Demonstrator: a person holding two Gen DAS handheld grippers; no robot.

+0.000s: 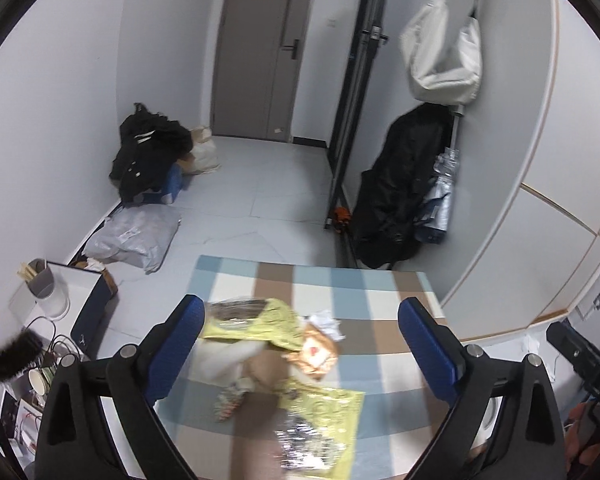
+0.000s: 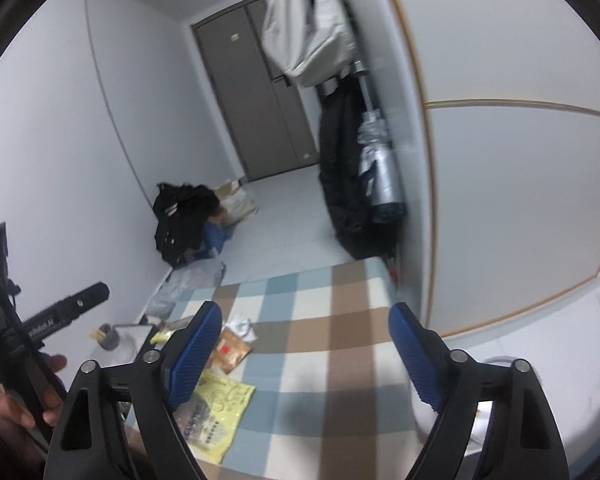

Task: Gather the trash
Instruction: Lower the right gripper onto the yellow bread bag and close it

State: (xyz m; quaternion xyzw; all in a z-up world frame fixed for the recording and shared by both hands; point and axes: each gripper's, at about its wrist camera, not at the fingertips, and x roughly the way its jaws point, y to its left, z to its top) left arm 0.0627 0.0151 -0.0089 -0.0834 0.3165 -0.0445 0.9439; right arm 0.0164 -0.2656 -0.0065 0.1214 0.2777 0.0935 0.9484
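A table under a blue, brown and white checked cloth (image 1: 340,284) carries a heap of trash. It holds a yellow-green wrapper (image 1: 260,320), a second yellow wrapper with foil (image 1: 324,412), a brown snack packet (image 1: 316,352), crumpled white paper (image 1: 326,320) and a small colourful wrapper (image 1: 230,400). My left gripper (image 1: 300,344) hangs open above the heap with nothing gripped. My right gripper (image 2: 304,352) is open too, over bare cloth (image 2: 320,320). The brown packet (image 2: 230,350), the crumpled paper (image 2: 242,326) and a yellow wrapper (image 2: 224,396) lie by its left finger.
A grey door (image 1: 260,52) closes the far wall. Black clothes (image 1: 148,148) and a grey plastic bag (image 1: 132,236) lie on the floor at left. A black coat (image 1: 400,184) and white bag (image 1: 444,52) hang at right by white cabinets (image 1: 540,160). A hand (image 2: 8,412) shows at left.
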